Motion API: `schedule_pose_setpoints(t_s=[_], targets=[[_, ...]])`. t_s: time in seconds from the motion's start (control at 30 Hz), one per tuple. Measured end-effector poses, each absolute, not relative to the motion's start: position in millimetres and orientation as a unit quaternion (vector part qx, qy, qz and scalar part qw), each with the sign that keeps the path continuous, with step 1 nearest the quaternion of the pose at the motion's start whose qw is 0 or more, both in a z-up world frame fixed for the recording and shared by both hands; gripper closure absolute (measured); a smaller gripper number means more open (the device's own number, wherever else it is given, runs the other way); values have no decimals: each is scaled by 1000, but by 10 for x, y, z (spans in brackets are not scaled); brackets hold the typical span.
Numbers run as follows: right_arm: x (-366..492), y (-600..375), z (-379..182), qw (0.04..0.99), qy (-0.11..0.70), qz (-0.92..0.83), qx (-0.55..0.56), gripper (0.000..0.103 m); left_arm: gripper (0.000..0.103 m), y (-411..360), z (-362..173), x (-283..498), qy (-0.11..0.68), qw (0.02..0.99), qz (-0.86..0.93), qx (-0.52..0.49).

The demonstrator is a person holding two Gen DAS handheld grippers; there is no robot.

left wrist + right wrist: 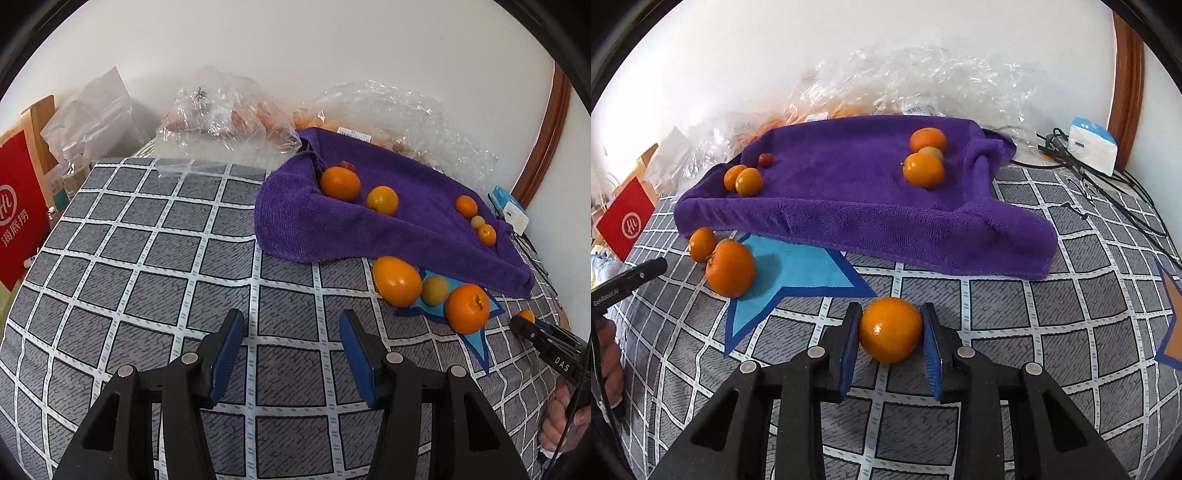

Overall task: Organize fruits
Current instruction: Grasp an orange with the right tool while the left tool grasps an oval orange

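Observation:
A purple towel (369, 221) (857, 192) lies on the checked cloth with several oranges on it: two at its left (748, 181), two with a pale fruit at its right (923, 170), and a small red fruit (765, 159). Below the towel, on a blue star patch (798, 269), lie a large orange (397, 280), a pale fruit (435, 290) and a stemmed orange (467, 308) (729, 267). My right gripper (890, 326) is shut on an orange (890, 328); it also shows in the left wrist view (526, 323). My left gripper (291, 338) is open and empty over the cloth.
Clear plastic bags with more fruit (225, 118) (916, 85) lie behind the towel by the white wall. A red bag (20, 214) and a bottle (75, 166) stand at the left. A white and blue box (1091, 147) and black cables (1108, 192) are at the right.

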State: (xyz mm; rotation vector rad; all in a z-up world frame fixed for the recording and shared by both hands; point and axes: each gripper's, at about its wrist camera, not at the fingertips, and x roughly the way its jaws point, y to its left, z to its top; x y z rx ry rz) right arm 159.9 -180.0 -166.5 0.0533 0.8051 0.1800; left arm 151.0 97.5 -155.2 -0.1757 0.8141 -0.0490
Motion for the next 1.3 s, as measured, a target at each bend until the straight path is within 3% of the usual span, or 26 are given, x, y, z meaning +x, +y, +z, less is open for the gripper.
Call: schedule_pose_setpoints(t_s=[0.47,0.7,1.0,1.07,1.13,1.3], targets=[[1550,-1861,-1630,922,380,65,28,71,51,1001,-1505,1505,405,907,-38,-110],[1563,-1899,-1627,922,381,59,38,71,50,633,-1224,1610,400,907,-67,-112],[1574,-1953,-1638,920,383,55,56,71,51,336,-1487,2073,436,889,-46,-133],[1586,-1948,-1643,920,384,59,57,71,55,327,-1518,2035,414,901,-45,-124],[1596,-1932,-1651,919,387,59,55,71,70,290,-1515,2016,416,903,-37,-101],[1588,-1879,-1642,920,384,61,42,71,70,307,-1528,1909,406,905,-55,-113]])
